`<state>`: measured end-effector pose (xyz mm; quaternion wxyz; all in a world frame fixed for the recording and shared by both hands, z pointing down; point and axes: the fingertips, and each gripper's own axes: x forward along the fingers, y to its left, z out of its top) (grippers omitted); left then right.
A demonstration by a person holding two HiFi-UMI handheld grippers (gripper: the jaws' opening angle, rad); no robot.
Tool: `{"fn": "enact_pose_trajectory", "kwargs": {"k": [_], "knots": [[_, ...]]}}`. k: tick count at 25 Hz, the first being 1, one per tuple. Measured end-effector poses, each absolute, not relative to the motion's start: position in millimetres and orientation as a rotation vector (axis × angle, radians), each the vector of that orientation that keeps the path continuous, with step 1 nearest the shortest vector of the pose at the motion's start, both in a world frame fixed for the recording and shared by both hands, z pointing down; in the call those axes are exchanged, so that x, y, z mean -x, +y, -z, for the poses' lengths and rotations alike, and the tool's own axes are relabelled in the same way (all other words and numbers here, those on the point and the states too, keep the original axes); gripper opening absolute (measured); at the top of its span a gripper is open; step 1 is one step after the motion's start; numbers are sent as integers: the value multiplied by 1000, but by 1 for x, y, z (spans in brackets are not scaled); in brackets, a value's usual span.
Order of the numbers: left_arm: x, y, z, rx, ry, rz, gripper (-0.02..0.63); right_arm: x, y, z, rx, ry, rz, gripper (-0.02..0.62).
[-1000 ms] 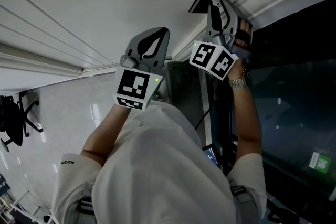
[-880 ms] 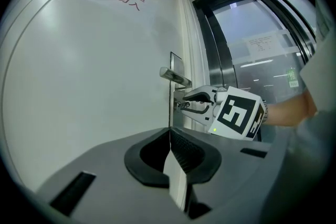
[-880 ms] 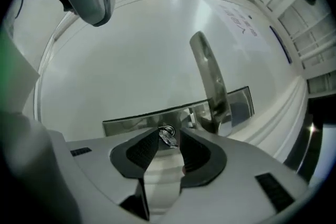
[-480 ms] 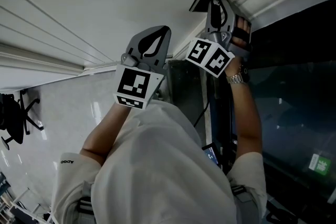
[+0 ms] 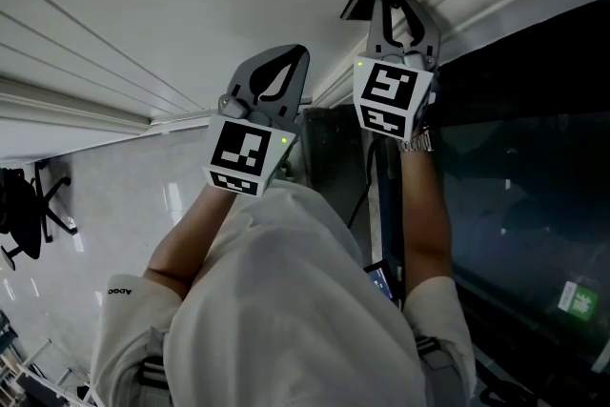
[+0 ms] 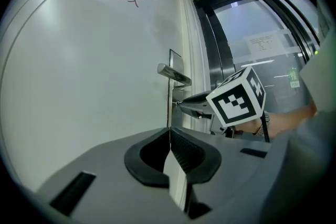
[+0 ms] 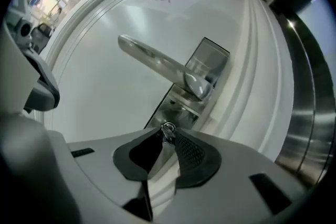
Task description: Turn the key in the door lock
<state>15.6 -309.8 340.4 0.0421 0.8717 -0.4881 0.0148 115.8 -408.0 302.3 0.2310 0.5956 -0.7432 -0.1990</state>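
At the white door's (image 7: 100,97) edge, the key (image 7: 168,128), largely hidden, is clamped by the right gripper (image 7: 167,135), whose jaws have just been closing; the left gripper (image 6: 169,135) is held with its jaws together.

Dim, grey indoor light — the white door (image 7: 105,107) shows soft shadows only, and both gripper views bulge and blacken at the corners.
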Motion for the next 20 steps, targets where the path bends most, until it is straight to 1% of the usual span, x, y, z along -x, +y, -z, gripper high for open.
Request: {"fn": "enact_pose_trajectory", "kwargs": {"k": [1,3,8,10,12,15,18,20], "knots": [[-17,-310,-340,-2670,-1490,-47,11,-117,-408,-303,-1653,-2081,501,70],[-18,-311,-339,-2675,-1486,-49,11,-118,-408,-303,-1682,-2153,412,11],[-20,-312,-340,-2675,-1483,-50,11,-119,-409,-303,-1709,-2233,307,11],[-20,-312,-341,-2674,-1482,-51,11,-121,-409,-305,-1725,-2314,165,11],[-21,-312,-341,-2675,-1479,-52,11,-123,-410,-305,-1743,-2425,-60,12],[-22,-312,-341,-2676,-1478,-55,11,-125,-411,-307,-1734,-2591,-481,12],[-21,-312,-341,-2675,-1481,-56,11,-127,-412,-309,-1692,-2717,-987,12],[-21,-312,-341,-2675,-1481,-55,11,-127,-412,-311,-1630,-2767,-1399,12]]}}
